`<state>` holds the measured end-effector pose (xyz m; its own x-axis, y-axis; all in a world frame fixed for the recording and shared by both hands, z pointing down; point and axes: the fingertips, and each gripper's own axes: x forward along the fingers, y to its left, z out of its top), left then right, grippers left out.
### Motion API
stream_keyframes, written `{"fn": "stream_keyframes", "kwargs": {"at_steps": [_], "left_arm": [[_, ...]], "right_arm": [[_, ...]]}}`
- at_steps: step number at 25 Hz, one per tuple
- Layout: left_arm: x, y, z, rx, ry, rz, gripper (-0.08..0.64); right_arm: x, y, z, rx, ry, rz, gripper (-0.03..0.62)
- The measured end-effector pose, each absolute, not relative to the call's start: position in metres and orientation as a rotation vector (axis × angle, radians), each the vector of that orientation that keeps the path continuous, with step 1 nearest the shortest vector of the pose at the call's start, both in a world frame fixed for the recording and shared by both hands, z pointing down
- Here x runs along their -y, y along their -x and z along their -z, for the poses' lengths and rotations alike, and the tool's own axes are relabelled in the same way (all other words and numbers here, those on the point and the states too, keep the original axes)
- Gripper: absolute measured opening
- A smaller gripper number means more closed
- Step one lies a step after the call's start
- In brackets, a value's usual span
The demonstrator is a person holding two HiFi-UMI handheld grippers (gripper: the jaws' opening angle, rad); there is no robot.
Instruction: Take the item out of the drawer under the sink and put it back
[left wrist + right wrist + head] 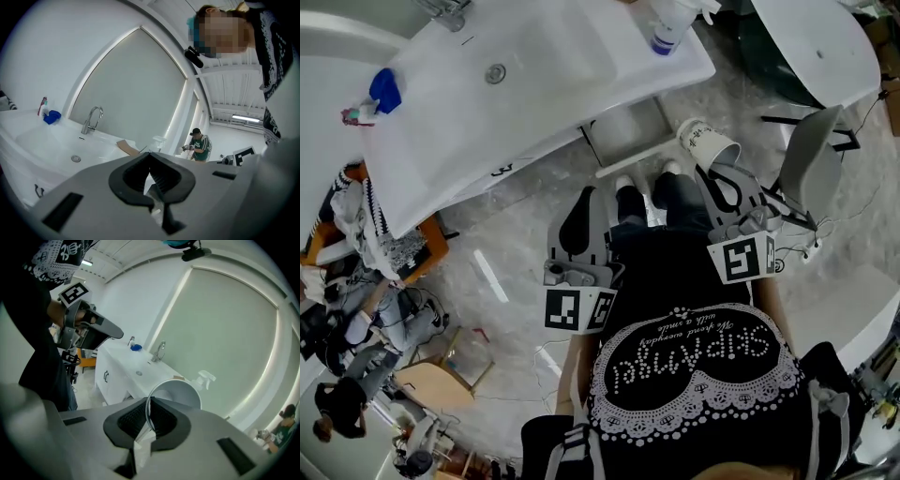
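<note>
My right gripper [711,172] is shut on the rim of a white paper cup [709,142], which lies tilted with its mouth toward the floor. In the right gripper view the cup [180,391] sticks out past the jaws, its rim pinched between the black pads of the right gripper [149,405]. The left gripper [582,199] hangs in front of the person's body, shut and holding nothing; its pads meet in the left gripper view [150,161]. The white sink cabinet [534,84] stands ahead, with a dark drawer handle [502,171] on its front.
On the counter are a spray bottle [670,23], a blue item [384,89] and a faucet [91,119]. A grey chair [811,159] stands at the right, an orange seat [431,246] with clutter at the left. A person in green [199,146] stands far off.
</note>
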<state>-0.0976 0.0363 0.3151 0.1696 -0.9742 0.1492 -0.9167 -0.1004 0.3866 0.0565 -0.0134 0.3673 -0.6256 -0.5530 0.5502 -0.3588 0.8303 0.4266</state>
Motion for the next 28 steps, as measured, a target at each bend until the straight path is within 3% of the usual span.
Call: {"fn": "stream_keyframes", "kwargs": {"at_steps": [17,28], "left_arm": [[-0.052,0.103,-0.317,1.874,-1.986,0.166,0.003],[-0.067,0.108,-0.317,1.923,-1.958,0.147,0.003]], "right_arm": [[0.031,-0.024,-0.426,2.168,-0.323,0.637,0.025],[0.028,-0.013,-0.478,2.156,-0.199,0.569,0.025]]}}
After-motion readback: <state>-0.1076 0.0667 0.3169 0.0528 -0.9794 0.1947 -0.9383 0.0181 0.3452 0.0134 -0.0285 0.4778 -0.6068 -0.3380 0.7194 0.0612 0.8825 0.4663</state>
